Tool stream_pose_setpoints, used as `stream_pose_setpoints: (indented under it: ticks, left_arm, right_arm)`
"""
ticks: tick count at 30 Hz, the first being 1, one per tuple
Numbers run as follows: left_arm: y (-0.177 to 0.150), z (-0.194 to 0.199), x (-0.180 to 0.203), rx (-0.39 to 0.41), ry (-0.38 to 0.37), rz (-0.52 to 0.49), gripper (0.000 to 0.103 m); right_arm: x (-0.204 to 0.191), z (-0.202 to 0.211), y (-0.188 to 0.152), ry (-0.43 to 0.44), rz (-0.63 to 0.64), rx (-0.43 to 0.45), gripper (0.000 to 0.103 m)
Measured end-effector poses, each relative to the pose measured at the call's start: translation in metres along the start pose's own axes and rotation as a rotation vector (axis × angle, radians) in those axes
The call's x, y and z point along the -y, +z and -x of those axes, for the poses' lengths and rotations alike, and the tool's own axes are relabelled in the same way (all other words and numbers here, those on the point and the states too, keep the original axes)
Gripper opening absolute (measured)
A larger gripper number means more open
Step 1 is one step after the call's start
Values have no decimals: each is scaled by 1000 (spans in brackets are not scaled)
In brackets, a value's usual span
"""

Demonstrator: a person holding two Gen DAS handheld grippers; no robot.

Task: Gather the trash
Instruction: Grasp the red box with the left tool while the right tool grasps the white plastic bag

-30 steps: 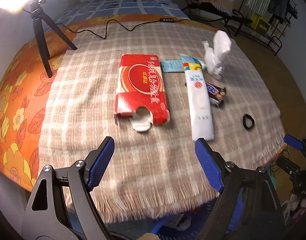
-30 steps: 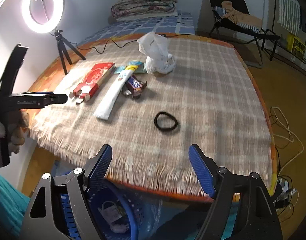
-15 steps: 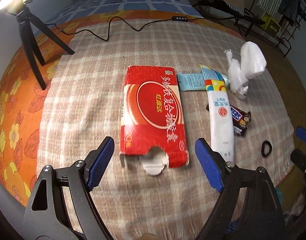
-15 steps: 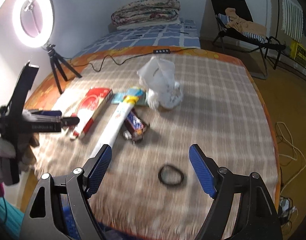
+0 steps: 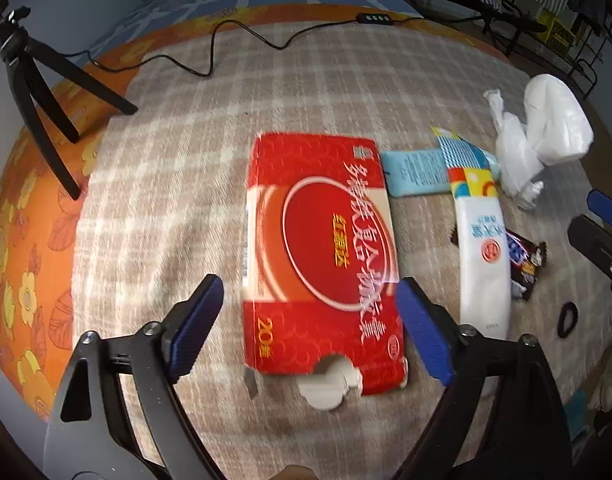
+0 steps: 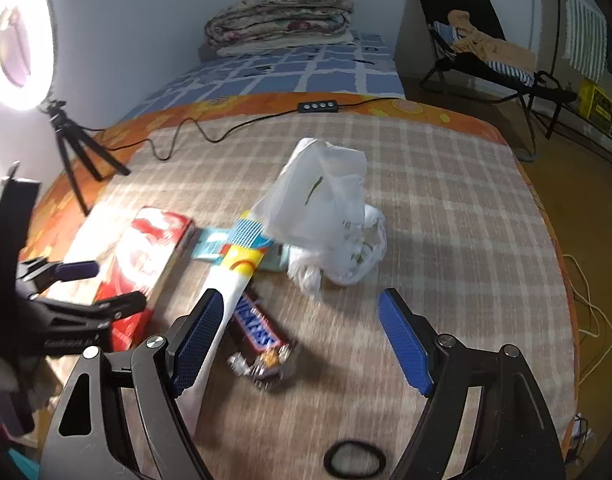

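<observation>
A flat red carton lies on the checked tablecloth; my left gripper is open, its blue pads on either side of the carton's near end, above it. To the right lie a long white wrapper, a light blue packet, a Snickers wrapper and a crumpled white plastic bag. My right gripper is open and empty, over the Snickers wrapper. A black hair band lies under it near the table's front. The left gripper also shows in the right wrist view.
A ring light on a black tripod stands at the table's far left, its cable running across the back. A bed with folded blankets and a folding chair stand behind the table.
Both grippers have moved forward over the table and lower. The left one now straddles the red carton's near end; the right one has passed the hair band and reached the Snickers wrapper.
</observation>
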State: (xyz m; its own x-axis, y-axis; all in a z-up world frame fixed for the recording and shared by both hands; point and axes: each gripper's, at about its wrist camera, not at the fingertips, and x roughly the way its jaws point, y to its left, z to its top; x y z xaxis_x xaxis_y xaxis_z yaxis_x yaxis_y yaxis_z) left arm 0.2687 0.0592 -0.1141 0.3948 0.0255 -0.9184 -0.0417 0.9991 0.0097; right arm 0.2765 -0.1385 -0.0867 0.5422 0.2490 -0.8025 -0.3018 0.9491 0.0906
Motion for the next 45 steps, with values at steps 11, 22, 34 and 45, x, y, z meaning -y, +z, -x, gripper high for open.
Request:
stream_pose_setpoints:
  ticks: [11, 22, 34, 45]
  left_arm:
    - [14, -26, 2, -51, -23, 25, 91]
    - [18, -29, -14, 1, -80, 68, 87]
    - [8, -12, -12, 49, -68, 54, 86]
    - [-17, 44, -10, 106, -53, 28, 86]
  right_arm:
    - [7, -33, 18, -19, -80, -21, 80]
    - [28, -58, 36, -11, -142, -40, 79]
    - [40, -42, 28, 62, -158, -24, 36]
    - [38, 18, 19, 112, -114, 39, 36]
